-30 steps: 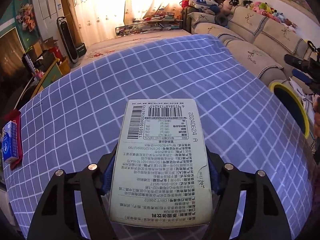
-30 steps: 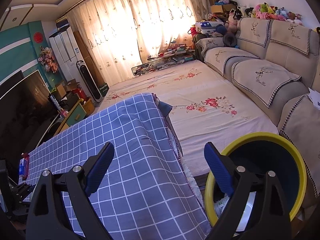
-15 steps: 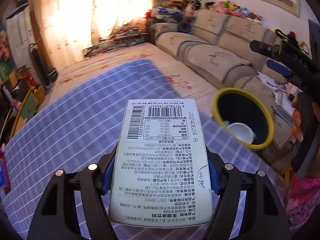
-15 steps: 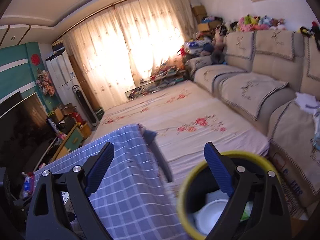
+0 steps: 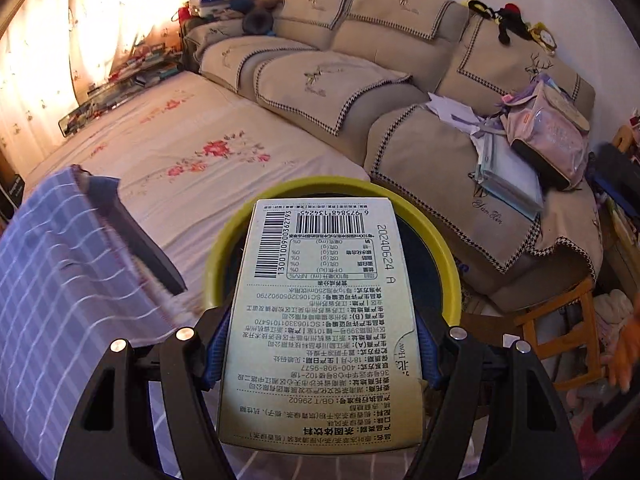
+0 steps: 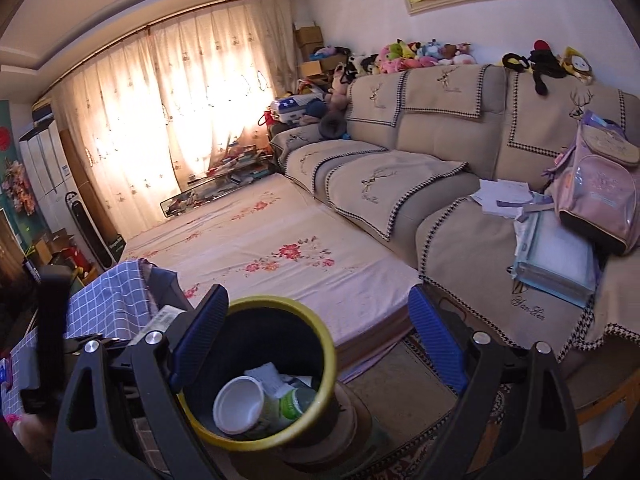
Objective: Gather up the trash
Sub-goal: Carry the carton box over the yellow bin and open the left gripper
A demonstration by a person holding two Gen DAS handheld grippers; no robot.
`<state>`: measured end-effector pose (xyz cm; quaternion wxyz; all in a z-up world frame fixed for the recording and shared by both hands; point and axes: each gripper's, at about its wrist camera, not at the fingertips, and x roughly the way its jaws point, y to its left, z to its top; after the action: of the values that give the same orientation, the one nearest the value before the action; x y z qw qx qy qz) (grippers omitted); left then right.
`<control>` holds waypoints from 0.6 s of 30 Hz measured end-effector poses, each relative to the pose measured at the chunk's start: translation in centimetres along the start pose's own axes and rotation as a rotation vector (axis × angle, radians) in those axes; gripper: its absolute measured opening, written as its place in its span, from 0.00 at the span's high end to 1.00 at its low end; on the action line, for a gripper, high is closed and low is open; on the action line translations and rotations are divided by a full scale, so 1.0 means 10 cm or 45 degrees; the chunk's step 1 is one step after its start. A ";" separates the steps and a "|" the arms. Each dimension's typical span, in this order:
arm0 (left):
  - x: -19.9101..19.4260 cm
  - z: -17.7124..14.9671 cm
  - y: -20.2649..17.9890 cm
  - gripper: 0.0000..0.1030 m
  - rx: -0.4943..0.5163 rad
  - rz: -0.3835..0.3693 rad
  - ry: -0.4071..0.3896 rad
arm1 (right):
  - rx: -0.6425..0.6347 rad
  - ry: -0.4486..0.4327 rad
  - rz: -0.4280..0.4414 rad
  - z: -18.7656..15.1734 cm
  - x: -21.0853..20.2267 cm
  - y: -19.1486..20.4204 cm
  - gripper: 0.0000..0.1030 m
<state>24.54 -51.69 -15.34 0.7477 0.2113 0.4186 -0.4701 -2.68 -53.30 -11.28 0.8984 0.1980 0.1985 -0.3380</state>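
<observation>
Right over the bin (image 5: 448, 256), that's where your left gripper (image 5: 320, 354) has the carton (image 5: 324, 320), a flat pale box with barcodes and small print facing the camera, clamped edge to edge between the blue pads (image 5: 214, 354). From the left wrist view the far end of the carton sits above the yellow rim, but the near end looks like it's on your side of the rim, close to the checked tablecloth (image 5: 60, 288). So if you let go now, I'd guess the box tips forward, and a long flat thing like that could catch the rim and flop out onto the floor instead of dropping in.

Your right gripper (image 6: 316, 336) is spread wide with nothing in it, and in its own view it hangs right by the bin mouth (image 6: 332, 360). Two tools crowding 1 opening is asking for a knock, and that bin looks light enough to shove or tip. It also seems to be perched on a low round stand (image 6: 352, 428), though I can't really tell how steady that is.

Inside there's already a white cup (image 6: 240, 404), a green-labelled container (image 6: 296, 402) and some paper (image 6: 268, 376), so a flat carton might bridge across them and stick up.

The tablecloth corner and the floral bedspread (image 5: 192, 160) are close, so watch for snagging fabric.
</observation>
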 end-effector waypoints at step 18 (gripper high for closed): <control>-1.47 -0.66 0.36 0.05 -0.271 0.224 -0.373 | -0.193 0.079 0.217 -0.26 -0.31 0.53 0.16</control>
<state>21.79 -37.60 -7.20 0.8569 0.0961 0.3326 -0.3819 -1.76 -46.69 -10.75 0.9297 0.1559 0.2337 -0.2381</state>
